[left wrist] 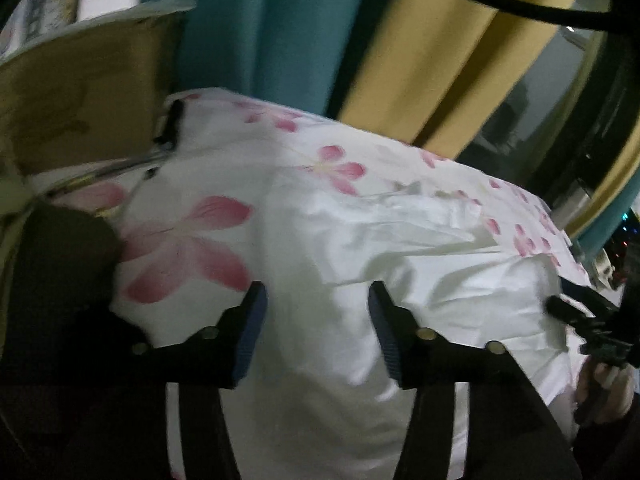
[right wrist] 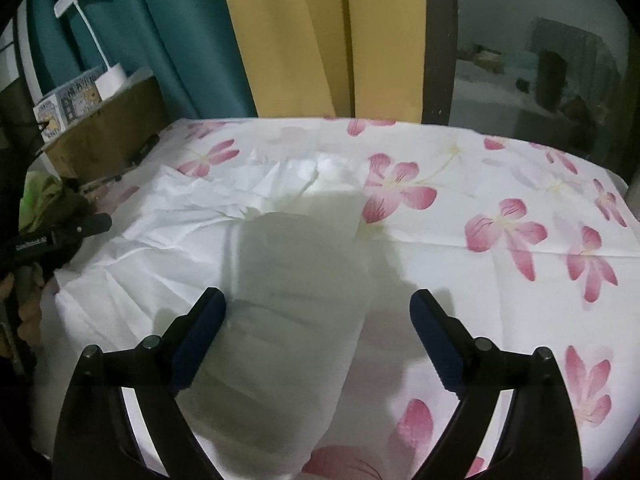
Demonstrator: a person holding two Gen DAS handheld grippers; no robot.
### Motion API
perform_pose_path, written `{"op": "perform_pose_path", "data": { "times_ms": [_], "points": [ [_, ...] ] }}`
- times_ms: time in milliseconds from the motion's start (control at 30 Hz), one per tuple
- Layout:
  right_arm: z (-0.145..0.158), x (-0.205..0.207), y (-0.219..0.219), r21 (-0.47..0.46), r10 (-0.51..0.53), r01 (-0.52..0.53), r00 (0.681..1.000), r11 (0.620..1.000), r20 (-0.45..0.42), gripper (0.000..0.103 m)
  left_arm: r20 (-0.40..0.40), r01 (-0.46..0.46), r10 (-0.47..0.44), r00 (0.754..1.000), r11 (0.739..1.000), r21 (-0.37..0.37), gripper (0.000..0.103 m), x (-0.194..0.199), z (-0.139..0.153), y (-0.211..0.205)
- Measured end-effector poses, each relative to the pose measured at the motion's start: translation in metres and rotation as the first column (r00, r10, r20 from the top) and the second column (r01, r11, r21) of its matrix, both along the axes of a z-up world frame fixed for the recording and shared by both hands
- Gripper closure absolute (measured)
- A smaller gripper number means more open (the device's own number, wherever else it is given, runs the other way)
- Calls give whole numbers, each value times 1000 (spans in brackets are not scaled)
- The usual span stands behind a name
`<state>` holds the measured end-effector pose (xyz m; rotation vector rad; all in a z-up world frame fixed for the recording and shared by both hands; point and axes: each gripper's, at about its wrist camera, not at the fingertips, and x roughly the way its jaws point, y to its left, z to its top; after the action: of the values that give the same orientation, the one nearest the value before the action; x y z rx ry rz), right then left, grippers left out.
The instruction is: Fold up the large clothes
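- A white garment (right wrist: pixel 256 264) is lying partly folded on a sheet (right wrist: pixel 500 184) printed with pink flowers, which is covering the surface; the cloth is sitting left of centre in the right wrist view, creased along its far edge.
- The left claw (left wrist: pixel 318 332) is hovering over the garment (left wrist: pixel 400 260) with its jaws standing apart and nothing between them; the blue pads (left wrist: pixel 250 340) are not touching the cloth.
- The right claw (right wrist: pixel 316 344) is also hanging wide open above the garment's near end, gripping nothing and casting a shadow across the white fabric.
- In the left wrist view, the right claw (left wrist: pixel 560 308) is showing at the right edge, with a hand (left wrist: pixel 604 392) wrapped round its handle.
- In the right wrist view, the left claw (right wrist: pixel 92 224) is reaching in from the left edge, a hand (right wrist: pixel 28 288) below it.
- A cardboard box (right wrist: pixel 104 136) is standing at the sheet's far left corner, carrying a white lamp (right wrist: pixel 96 52).
- Teal curtains (right wrist: pixel 160 32) and yellow curtains (right wrist: pixel 292 36) are hanging behind the surface, beside a dark window (right wrist: pixel 540 64).
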<state>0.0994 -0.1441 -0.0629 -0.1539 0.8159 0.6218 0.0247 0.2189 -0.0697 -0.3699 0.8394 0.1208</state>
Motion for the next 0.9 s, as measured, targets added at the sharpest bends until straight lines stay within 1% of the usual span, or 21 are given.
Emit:
{"op": "perform_pose_path", "data": {
  "times_ms": [67,133,233,267,300,367,400,500,567,700,767,900],
  "points": [
    [5,-2,-6,14,-6,6,1000,1000,2,10,-21,-25,25,999,1000,-11,41,-4,-6,9],
    [9,-5,-10,23,-13,13,1000,1000,2,10,-37,-28,27,999,999,-32,40,-7,-12,15],
    [11,-8,-16,31,-23,23,1000,999,-1,10,-35,-1,1,999,1000,14,37,-7,-14,6],
    [10,-8,-19,33,-26,26,1000,999,-7,10,-33,9,-9,999,1000,3,33,-5,-14,5],
    [9,-8,-19,36,-26,26,1000,999,-14,10,-29,21,-22,999,1000,-16,32,-4,-15,4],
    [5,-8,-21,37,-27,28,999,999,-28,10,-12,65,-66,998,994,-91,32,1,-16,-1],
    [2,-8,-21,33,-29,30,999,999,-34,10,-7,77,-78,997,991,-109,31,2,-16,-3],
    [-6,-8,-21,33,-29,31,998,999,-50,10,7,129,-129,992,977,-171,31,8,-19,-14],
    [-10,-7,-21,31,-31,33,998,999,-55,10,12,169,-171,985,963,-210,31,12,-21,-23],
    [-17,-7,-20,28,-28,30,998,999,-61,10,16,231,-234,972,943,-240,30,18,-24,-42],
    [-19,-7,-18,25,-28,29,998,999,-61,10,15,237,-240,971,941,-241,30,19,-23,-49],
    [-24,-5,-18,26,-26,28,997,999,-68,10,22,260,-264,964,929,-265,29,21,-24,-58]
  ]
}}
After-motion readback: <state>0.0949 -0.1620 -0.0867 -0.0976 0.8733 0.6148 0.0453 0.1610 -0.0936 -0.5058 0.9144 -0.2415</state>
